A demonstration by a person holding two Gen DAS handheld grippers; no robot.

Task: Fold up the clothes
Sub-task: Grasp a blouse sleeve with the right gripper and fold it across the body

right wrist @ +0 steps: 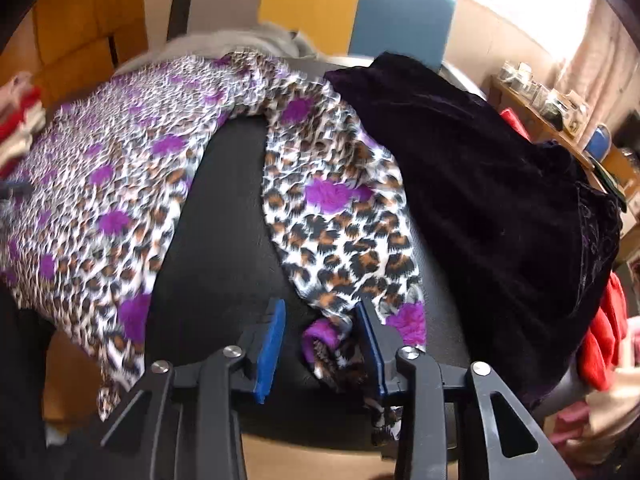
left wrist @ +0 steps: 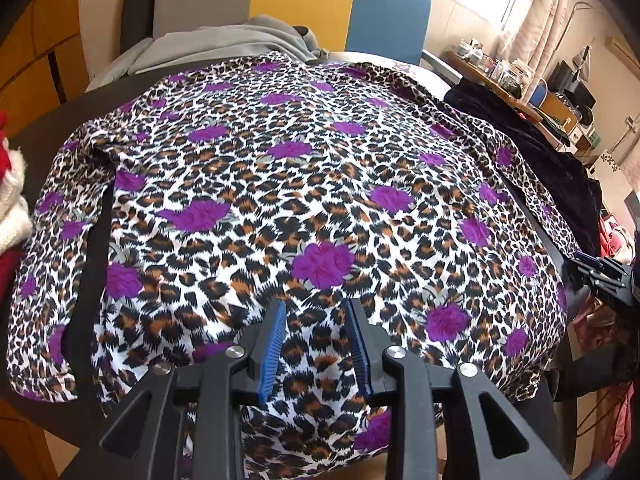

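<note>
A leopard-print top with purple flowers [left wrist: 304, 184] lies spread flat on a dark table [left wrist: 86, 280]. My left gripper [left wrist: 316, 308] is open above its near hem, with cloth showing between the blue pads. In the right wrist view, the top's body [right wrist: 100, 200] lies at the left and one sleeve [right wrist: 340, 216] runs toward me. My right gripper [right wrist: 320, 312] is open around the sleeve's cuff [right wrist: 332, 336] at the table's near edge. The right gripper also shows in the left wrist view [left wrist: 596, 268] at the right edge.
A dark velvet garment [right wrist: 480, 184] lies right of the sleeve. A grey garment [left wrist: 240, 40] lies behind the top. Red and white clothes [left wrist: 10, 200] sit at the left. A cluttered shelf [left wrist: 520, 92] stands at the far right.
</note>
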